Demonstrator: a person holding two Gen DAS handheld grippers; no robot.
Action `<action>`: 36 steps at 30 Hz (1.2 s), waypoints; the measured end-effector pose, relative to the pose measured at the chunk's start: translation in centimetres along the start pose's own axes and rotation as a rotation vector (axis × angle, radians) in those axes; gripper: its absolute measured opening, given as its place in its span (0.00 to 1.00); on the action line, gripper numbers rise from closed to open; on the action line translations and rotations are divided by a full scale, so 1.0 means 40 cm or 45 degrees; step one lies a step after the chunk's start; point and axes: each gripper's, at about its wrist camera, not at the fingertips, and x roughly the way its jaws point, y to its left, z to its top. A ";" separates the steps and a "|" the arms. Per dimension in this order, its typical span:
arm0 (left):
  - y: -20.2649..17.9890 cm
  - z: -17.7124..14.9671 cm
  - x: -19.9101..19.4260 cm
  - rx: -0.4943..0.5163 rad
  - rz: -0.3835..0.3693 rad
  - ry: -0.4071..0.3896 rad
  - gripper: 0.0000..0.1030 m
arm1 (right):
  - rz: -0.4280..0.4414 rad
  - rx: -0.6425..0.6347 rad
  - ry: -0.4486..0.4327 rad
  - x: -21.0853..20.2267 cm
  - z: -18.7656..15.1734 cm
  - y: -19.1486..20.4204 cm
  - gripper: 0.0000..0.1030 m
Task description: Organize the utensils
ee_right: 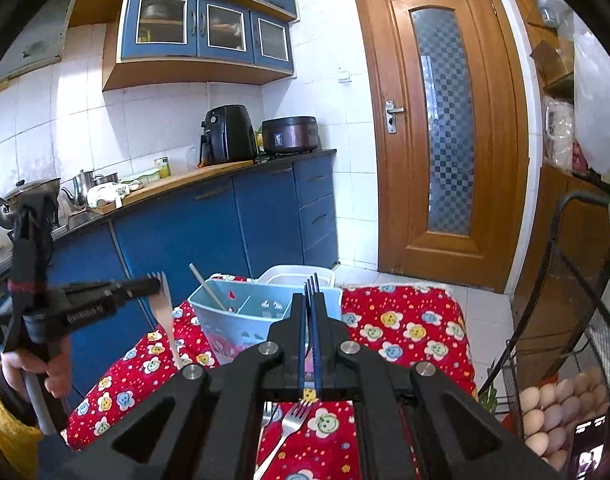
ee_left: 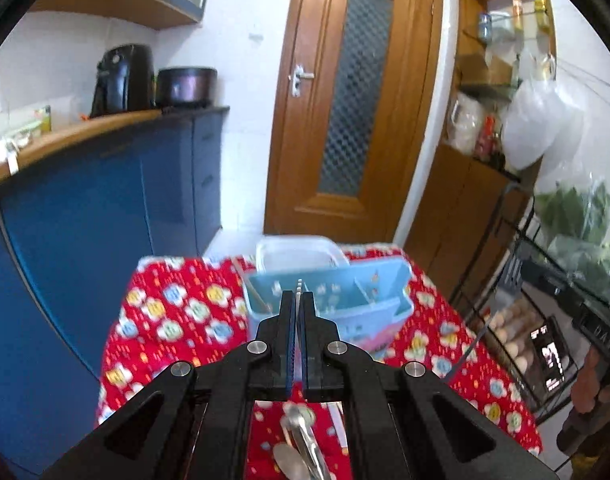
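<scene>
In the left wrist view, the left gripper is seen pinched together on a thin pale fork, with just the tine tips poking out past the black jaws. Right ahead of it, a light blue utensil caddy with dividers is parked on a table covered by a red flowery cloth, and a clear plastic tub is tucked just behind the caddy. A wooden stick can be spotted leaning in the caddy's left compartment. Under the gripper, a couple of metal utensils are lying on the cloth, kinda blurry, so the exact type can't be told. Over in the right wrist view, the right gripper is clamped on a blue fork, tines pointing up and forward toward the caddy, which sits near but apart from it. A metal fork is left flat on the cloth below the jaws. Off to the left, the other gripper is shown held up beside the table with the pale fork hanging down from its tip, tines at the top. The hand wrapped around its handle is visible too, yellow sleeve and all.
</scene>
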 end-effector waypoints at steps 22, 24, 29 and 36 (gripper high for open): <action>0.024 0.194 0.042 0.047 0.209 -0.233 0.01 | -0.127 -0.037 -0.084 0.088 0.159 -0.039 0.04; 0.034 0.190 0.065 0.045 0.218 -0.218 0.01 | -0.135 -0.036 -0.092 0.106 0.170 -0.045 0.04; 0.038 0.166 0.117 0.038 0.214 -0.166 0.01 | -0.149 -0.035 -0.067 0.163 0.168 -0.055 0.04; 0.045 0.111 0.190 0.040 0.192 -0.078 0.01 | -0.110 -0.037 0.027 0.234 0.116 -0.054 0.04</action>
